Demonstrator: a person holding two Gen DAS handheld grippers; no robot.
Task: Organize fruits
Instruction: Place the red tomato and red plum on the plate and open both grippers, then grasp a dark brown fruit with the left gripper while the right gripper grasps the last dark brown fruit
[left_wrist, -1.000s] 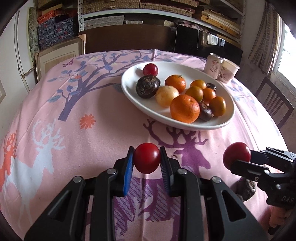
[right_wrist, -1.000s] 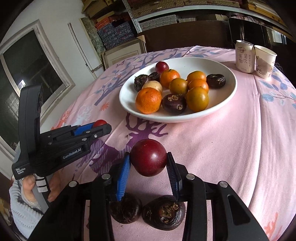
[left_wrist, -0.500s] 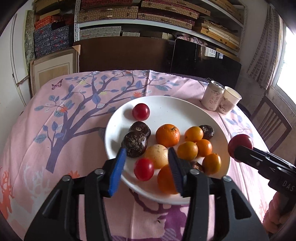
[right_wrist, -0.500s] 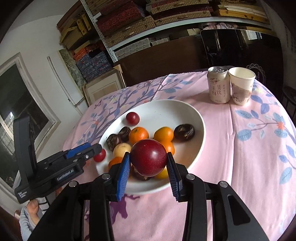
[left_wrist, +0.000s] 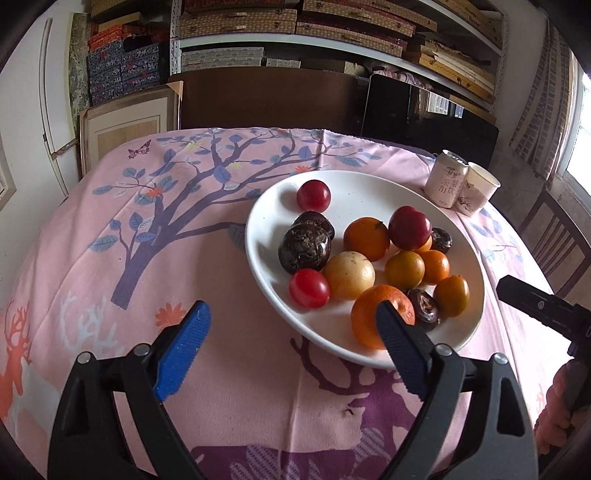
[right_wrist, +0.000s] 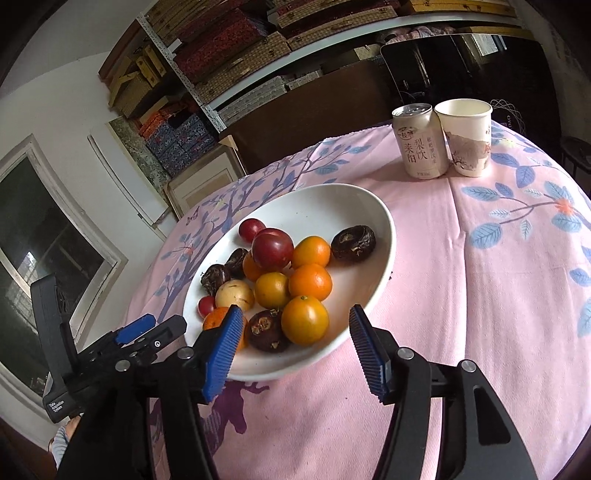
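A white plate (left_wrist: 354, 184) (right_wrist: 369, 206) holds several fruits: oranges, dark chestnut-like fruits, a pale yellow fruit (left_wrist: 349, 274) and red ones. A small red tomato (left_wrist: 308, 287) lies at the plate's near left edge. A dark red plum (left_wrist: 409, 227) (right_wrist: 272, 247) rests on top of the oranges. My left gripper (left_wrist: 291, 345) is open and empty, just short of the plate. My right gripper (right_wrist: 295, 347) is open and empty above the plate's near rim; it also shows at the right of the left wrist view (left_wrist: 543, 306).
A drink can (right_wrist: 419, 140) and a paper cup (right_wrist: 467, 136) stand together at the table's far right. The pink patterned tablecloth (left_wrist: 147, 258) covers the table. A chair (left_wrist: 557, 243) stands to the right, shelves and boxes behind.
Both grippers have opened and drawn back. The red tomato now lies on the plate's near left edge and the plum sits on the oranges.
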